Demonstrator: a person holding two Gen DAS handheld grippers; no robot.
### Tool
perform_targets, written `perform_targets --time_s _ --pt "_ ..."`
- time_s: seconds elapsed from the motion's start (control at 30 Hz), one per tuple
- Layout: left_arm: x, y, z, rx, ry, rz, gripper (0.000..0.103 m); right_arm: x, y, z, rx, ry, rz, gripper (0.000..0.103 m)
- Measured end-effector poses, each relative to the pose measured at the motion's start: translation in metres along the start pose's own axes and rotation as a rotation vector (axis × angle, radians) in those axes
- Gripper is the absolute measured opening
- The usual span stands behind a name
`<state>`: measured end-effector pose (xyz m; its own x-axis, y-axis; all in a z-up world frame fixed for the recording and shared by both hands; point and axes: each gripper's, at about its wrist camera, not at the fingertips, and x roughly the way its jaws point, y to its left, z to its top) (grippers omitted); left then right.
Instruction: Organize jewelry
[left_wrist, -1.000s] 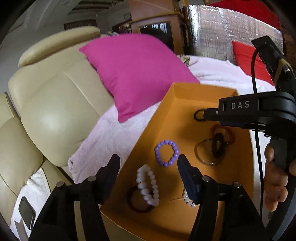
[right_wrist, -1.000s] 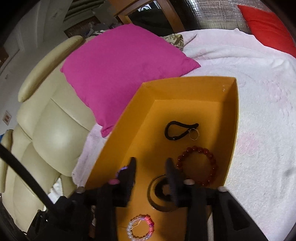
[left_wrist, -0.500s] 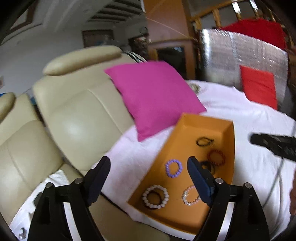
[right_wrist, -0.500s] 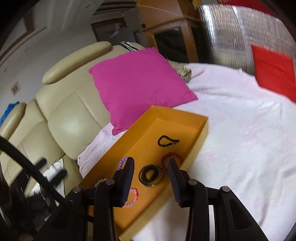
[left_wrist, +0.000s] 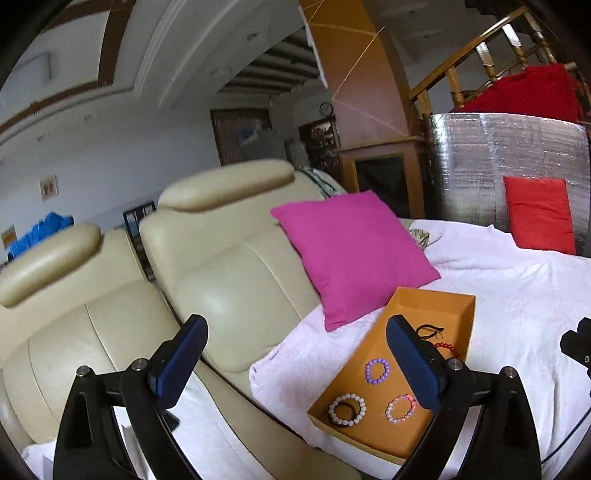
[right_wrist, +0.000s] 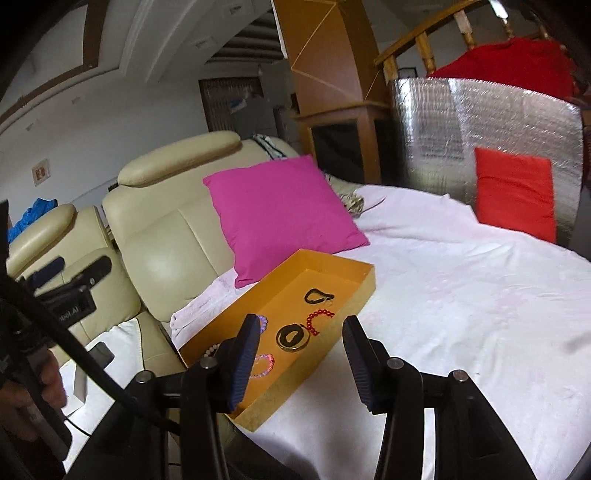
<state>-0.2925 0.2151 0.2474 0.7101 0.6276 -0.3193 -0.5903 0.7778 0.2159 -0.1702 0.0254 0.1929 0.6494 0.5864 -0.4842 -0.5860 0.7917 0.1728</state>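
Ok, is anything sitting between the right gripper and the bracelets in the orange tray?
Nothing visible does. The right gripper, jaws opening and empty, looks straight over the orange tray; only bare pink blanket lies around it.

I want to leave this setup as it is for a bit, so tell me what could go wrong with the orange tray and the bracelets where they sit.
The orange tray lies on a soft white blanket near its edge by the cream recliner; a nudge might tip it. The purple bracelet and others lie loose and could spill.
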Motion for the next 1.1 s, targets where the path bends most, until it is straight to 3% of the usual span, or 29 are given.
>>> perform_targets --time_s 0.3,1.1 --pt "-0.029 0.008 0.011 -0.051 -0.002 -0.037 0.097 -0.038 0.012 -0.005 -0.021 -0.057 -0.059 0.05" --pt "-0.044 0.012 0.006 -0.037 -0.014 -0.016 0.097 -0.055 0.034 -0.012 -0.021 -0.072 -0.076 0.051"
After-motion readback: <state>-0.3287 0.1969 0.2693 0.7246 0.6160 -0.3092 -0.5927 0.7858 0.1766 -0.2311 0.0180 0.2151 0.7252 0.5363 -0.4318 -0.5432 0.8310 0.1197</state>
